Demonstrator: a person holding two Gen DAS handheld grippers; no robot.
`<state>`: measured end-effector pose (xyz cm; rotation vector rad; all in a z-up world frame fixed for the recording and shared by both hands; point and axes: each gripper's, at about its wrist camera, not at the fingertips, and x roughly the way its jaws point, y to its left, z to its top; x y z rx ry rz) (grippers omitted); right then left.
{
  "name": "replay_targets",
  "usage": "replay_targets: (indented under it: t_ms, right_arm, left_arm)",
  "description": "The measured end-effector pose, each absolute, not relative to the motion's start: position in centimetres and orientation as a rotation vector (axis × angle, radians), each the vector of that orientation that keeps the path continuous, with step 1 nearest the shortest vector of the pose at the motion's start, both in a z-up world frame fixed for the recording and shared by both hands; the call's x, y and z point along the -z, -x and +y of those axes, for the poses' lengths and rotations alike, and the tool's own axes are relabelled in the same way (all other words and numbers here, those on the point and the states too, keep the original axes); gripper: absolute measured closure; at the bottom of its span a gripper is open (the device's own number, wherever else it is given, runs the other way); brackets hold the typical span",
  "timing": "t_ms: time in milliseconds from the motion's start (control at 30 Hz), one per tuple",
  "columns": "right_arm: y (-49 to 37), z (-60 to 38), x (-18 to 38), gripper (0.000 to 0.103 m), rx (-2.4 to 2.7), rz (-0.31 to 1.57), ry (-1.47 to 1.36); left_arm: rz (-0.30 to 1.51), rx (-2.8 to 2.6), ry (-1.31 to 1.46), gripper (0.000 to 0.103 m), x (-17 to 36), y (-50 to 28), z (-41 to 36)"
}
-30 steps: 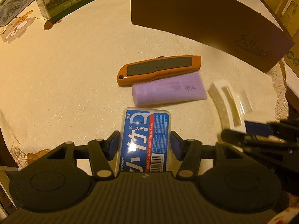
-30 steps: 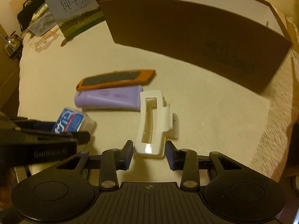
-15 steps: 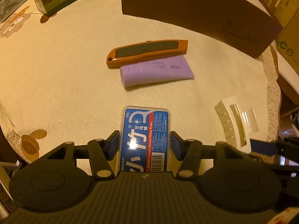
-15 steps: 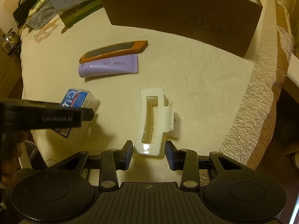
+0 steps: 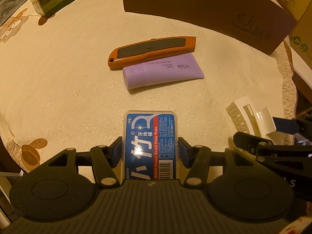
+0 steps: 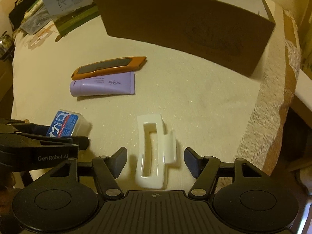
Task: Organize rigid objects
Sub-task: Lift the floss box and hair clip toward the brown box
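Observation:
My left gripper (image 5: 149, 154) is shut on a clear floss-pick box (image 5: 150, 134) with a blue label, its pads pressing both long sides. From the right wrist view that box (image 6: 66, 123) sits low over the tablecloth at the left. A white hair claw clip (image 6: 170, 146) lies on the cloth between the fingers of my right gripper (image 6: 155, 159). Those jaws are opening and the pads stand clear of the clip on both sides. The left wrist view shows the clip (image 5: 241, 115) at the right. An orange utility knife (image 5: 150, 51) and a purple tube (image 5: 163, 72) lie side by side mid-table.
A tall brown cardboard box (image 6: 185, 25) stands open at the back of the table. A milk carton (image 6: 66, 0) stands at the back left. The cloth-covered table's edge (image 6: 259, 136) drops off close on the right, beside the clip.
My right gripper's jaws have spread apart and let go of the white clip, which now lies free between them. The left gripper keeps its hold on the floss box.

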<state>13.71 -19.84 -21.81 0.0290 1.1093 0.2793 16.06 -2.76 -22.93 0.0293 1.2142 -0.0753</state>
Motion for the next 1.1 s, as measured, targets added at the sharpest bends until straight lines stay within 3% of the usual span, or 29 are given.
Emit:
replay_targets:
  t_ms: [67,133,200,700,1100]
  right_arm:
    - [-13.8,-19.7,21.8,0.043,-0.28,1.099,-0.02]
    - [-13.9,-19.6,21.9,0.05,-0.28,1.093,-0.019]
    - [-14.1,-19.6,22.1,0.065,-0.277,1.108,-0.013]
    - [-13.3,-21.0,20.7,0.066,-0.288,1.097,-0.071]
    - [-15.5,-24.0,16.7,0.066,-0.259,1.018,-0.12]
  left_arm:
    - [1.213,0.076,-0.034,0.05,23.0,-16.2,-2.8]
    - [1.212,0.076,-0.042,0.049,23.0,-16.3,-2.9]
    - [1.21,0.077,-0.048,0.049,23.0,-16.3,-3.0]
    - [1.167,0.12,-0.1,0.051,21.7,-16.1,-4.4]
    - [1.06,0.151,-0.077,0.051,17.0,-18.4,-5.1]
